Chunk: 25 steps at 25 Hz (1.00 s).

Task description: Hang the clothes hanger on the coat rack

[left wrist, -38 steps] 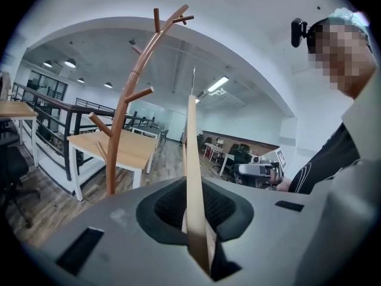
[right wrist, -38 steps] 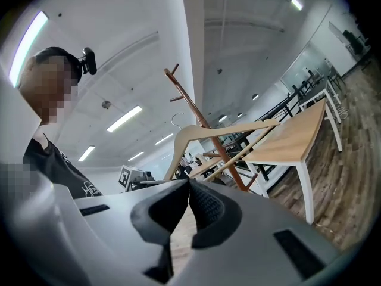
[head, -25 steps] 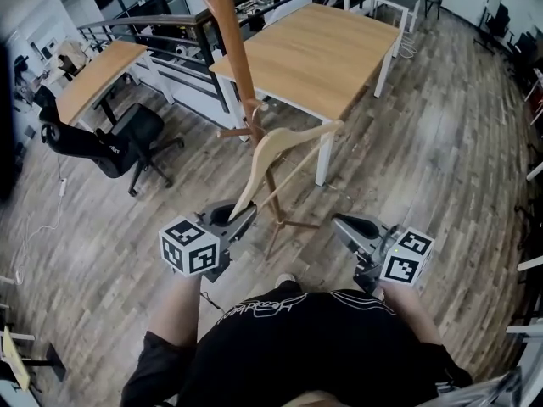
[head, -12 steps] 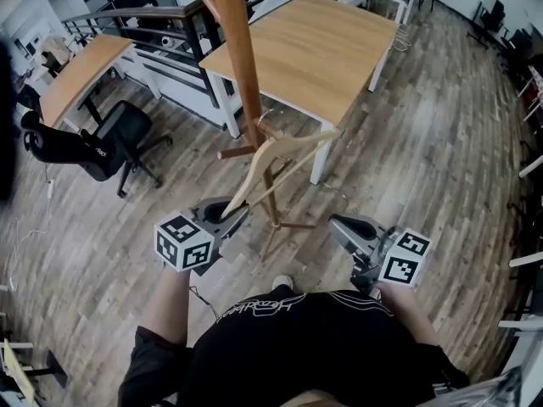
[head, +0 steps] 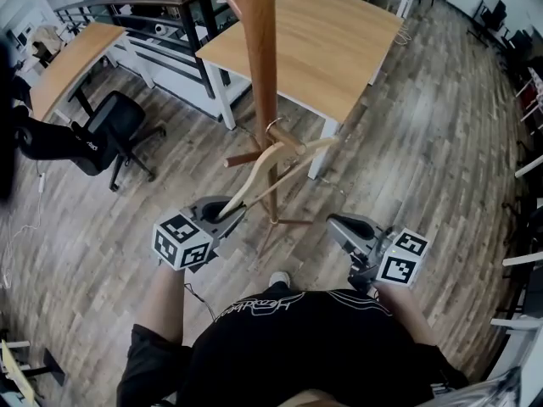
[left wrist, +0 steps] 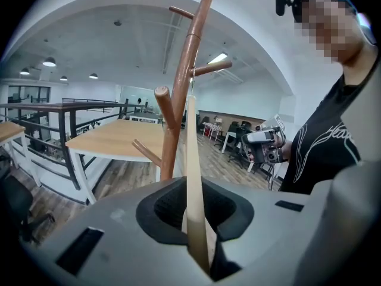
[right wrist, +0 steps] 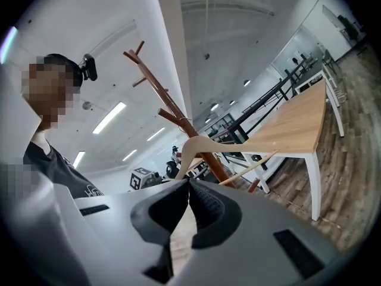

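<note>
Head view: L gripper point(head: 226, 216) is low left, clamped on the end of one hanger point(head: 257, 174) arm. The hanger runs up and right from the jaws to the rack point(head: 259, 58). Its wire hook sits at a short peg right beside the pole; can't tell if it rests on the peg. The other arm and the crossbar stick out right, toward the corner leg of the table point(head: 339, 66). R gripper point(head: 339, 225) is low right, well apart from the hanger, w/ nothing in it. An office chair point(head: 114, 125) stands at left on the wood floor point(head: 441, 159).

L gripper view: L gripper point(left wrist: 193, 216) jaws are shut tight on the pale hanger point(left wrist: 191, 148) arm, which rises straight up from between the pads. The rack point(left wrist: 186, 76) stands just behind it, pegs angled up. R gripper point(left wrist: 265, 146) shows at right, in front of the person's black shirt. The table point(left wrist: 113, 139) is behind, at left.

R gripper view: R gripper point(right wrist: 188, 185) jaws are together, nothing between them. Beyond the tips the hanger point(right wrist: 199, 143) curves across the rack point(right wrist: 169, 109) pole, w/ the hook up near a peg. L gripper point(right wrist: 143, 176) marker cube sits at the hanger's low end. The table point(right wrist: 297, 124) edge is at right.
</note>
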Motion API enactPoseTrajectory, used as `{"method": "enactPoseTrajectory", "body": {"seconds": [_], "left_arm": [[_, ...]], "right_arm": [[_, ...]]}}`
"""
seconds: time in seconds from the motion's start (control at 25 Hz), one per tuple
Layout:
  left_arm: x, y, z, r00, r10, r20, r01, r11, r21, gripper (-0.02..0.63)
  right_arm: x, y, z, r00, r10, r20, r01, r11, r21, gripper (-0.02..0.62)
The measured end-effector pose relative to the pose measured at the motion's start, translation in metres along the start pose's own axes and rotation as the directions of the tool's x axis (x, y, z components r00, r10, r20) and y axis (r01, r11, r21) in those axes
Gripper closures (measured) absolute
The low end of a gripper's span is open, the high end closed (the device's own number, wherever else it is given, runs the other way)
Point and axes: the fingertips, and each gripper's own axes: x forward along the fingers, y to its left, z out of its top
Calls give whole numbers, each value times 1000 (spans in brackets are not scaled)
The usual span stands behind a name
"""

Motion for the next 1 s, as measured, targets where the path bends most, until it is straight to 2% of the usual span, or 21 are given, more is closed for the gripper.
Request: {"method": "enactPoseTrajectory", "body": {"seconds": [0.24, 0.4, 0.52, 0.64, 0.8, 0.92, 1.0], "left_arm": [[0, 10, -5, 999, -36, 10, 35, 998, 49, 581], [-2, 19, -3, 999, -30, 26, 27, 996, 90, 574], [-2, 24, -3, 1000, -16, 19, 13, 989, 149, 557], [-7, 27, -1, 999, 13, 32, -19, 981, 195, 478], [-26, 39, 3, 993, 78, 93, -93, 980, 177, 409], [-52, 45, 12, 981, 147, 128, -171, 966, 196, 390], [-74, 42, 20, 970, 170, 174, -200, 965, 171, 387]], "right_arm": [[18, -6, 1, 1000, -10, -14, 10, 1000, 6, 555], [29, -9, 3, 1000, -15, -22, 15, 1000, 7, 555], [35, -12, 3, 999, -18, -30, 18, 1000, 6, 555], [42, -11, 0, 999, -14, -45, 14, 1000, 3, 555], [56, -5, -3, 998, 14, -67, -14, 1000, -6, 555], [68, 0, -3, 996, 39, -84, -41, 999, -18, 555], [75, 6, -2, 994, 57, -91, -59, 998, -26, 555]]}}
